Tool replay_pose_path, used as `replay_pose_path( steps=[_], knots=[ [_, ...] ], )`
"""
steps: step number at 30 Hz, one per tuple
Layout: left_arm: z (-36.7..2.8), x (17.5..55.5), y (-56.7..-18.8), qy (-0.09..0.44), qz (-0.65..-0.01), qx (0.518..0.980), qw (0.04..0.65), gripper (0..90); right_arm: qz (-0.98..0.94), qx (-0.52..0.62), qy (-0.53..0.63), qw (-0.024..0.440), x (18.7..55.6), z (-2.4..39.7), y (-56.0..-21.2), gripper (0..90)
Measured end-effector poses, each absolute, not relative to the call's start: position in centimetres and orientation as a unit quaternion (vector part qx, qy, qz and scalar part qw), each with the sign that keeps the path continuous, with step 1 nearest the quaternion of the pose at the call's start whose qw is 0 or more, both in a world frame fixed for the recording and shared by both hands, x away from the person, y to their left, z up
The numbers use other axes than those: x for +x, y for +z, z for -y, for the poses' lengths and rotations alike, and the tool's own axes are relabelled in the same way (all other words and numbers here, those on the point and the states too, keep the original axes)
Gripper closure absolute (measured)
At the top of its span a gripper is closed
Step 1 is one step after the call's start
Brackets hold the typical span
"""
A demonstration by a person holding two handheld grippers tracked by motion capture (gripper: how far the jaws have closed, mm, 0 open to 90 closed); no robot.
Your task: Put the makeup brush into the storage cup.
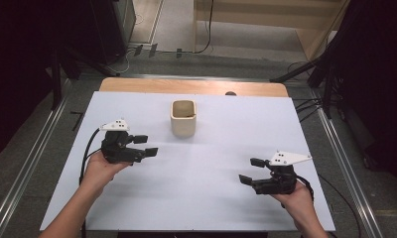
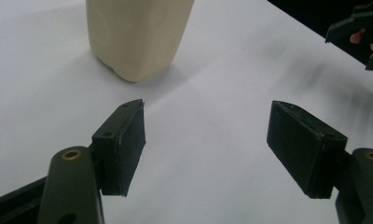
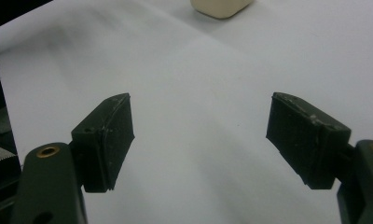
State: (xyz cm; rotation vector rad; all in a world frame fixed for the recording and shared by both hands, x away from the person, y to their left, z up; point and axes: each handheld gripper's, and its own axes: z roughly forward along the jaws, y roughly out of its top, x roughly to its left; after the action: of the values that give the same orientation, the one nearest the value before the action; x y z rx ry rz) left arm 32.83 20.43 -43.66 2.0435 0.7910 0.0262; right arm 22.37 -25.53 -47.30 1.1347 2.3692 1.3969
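Left gripper [image 1: 146, 145] in my hand gapes empty near a cream, square, open-topped cup [image 1: 183, 118] standing upright toward the tabletop's [image 1: 216, 193] far edge.

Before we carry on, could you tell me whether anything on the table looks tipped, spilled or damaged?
Nothing stands out. The cream container stands upright on the white table, with no spill around it. The left gripper and right gripper are both open and apart from it.

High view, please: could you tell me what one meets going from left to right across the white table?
left gripper → cream square cup → right gripper, all over the white table.
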Motion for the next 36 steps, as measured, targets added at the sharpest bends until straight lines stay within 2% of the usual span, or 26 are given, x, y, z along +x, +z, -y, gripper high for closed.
replay_pose_path(
  steps=[36],
  knots=[
    [-22.3,28.2,-44.7,0.046,-0.273,0.862,0.424,23.7,-0.796,0.381,0.464,0.079,22.5,25.4,-47.5,23.8]
  ],
)
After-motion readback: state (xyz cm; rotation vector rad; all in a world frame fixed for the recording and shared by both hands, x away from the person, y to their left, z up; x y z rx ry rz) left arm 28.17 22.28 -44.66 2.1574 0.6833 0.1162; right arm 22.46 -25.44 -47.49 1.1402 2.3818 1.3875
